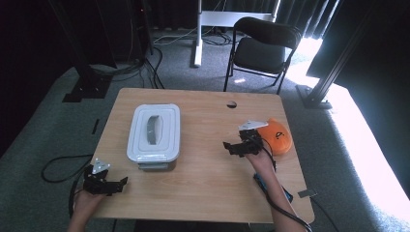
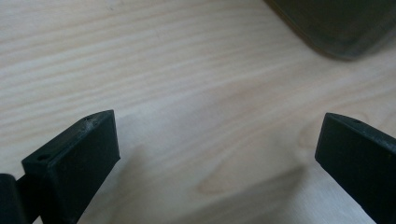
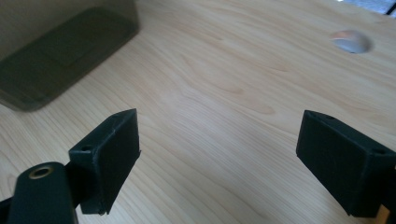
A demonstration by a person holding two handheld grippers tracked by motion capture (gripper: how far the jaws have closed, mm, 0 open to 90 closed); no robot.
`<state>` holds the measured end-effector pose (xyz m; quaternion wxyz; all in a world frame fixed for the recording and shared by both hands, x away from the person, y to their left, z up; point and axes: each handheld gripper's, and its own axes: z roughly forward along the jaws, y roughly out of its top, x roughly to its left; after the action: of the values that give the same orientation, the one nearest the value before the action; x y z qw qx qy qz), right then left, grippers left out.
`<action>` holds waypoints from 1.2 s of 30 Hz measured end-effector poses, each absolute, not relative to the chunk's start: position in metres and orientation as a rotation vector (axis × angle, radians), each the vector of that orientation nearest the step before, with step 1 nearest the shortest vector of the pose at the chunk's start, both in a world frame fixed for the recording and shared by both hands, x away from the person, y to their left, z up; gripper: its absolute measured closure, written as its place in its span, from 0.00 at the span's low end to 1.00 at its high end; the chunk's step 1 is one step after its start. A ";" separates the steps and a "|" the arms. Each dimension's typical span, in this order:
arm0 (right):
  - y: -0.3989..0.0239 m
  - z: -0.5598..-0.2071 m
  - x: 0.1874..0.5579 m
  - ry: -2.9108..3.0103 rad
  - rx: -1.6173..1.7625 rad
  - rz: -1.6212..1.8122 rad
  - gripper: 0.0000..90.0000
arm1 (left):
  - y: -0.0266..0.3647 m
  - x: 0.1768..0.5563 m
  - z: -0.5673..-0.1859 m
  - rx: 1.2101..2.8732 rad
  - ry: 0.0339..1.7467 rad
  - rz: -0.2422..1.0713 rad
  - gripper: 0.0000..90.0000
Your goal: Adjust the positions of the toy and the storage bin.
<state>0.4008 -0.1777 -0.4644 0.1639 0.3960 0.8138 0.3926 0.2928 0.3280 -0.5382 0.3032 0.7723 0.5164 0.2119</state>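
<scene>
Here the rectangular storage box with the white clip-on lid (image 1: 153, 135) sits on the left half of the light wooden desk (image 1: 203, 179), its lid closed and a grey recessed handle running along the middle of the top; no brand or writing can be read on it. The left tool (image 1: 123, 182) hovers at the near left corner of the desk, just short of the box's near end, its black jaws spread wide with bare wood between them; in the left gripper view the smoky translucent wall of the box (image 2: 341, 23) shows ahead. The right tool (image 1: 227, 146) is held near the middle right, well apart from the box, jaws likewise wide and empty. Just behind it lies a rounded orange object (image 1: 278, 135) bearing a small dark mark too blurred to read. A round cable hole (image 1: 231, 104) pierces the far edge.
</scene>
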 end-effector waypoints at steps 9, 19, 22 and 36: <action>-0.144 -0.487 0.414 2.328 1.162 1.156 0.14 | 0.329 0.311 -0.539 2.067 1.378 0.573 0.00; -0.114 -0.504 0.427 2.324 1.180 1.173 0.14 | 0.334 0.327 -0.539 2.062 1.402 0.585 0.00; -0.104 -0.507 0.431 2.336 1.185 1.169 0.15 | 0.336 0.333 -0.538 2.062 1.413 0.600 0.00; -0.059 -0.519 0.446 2.357 1.204 1.197 0.15 | 0.337 0.363 -0.526 2.028 1.433 0.638 0.00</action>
<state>0.4458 -0.0587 -0.5189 0.1182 0.4115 0.8057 0.4092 0.3629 0.3370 -0.5256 0.2847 0.7582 0.5359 0.2384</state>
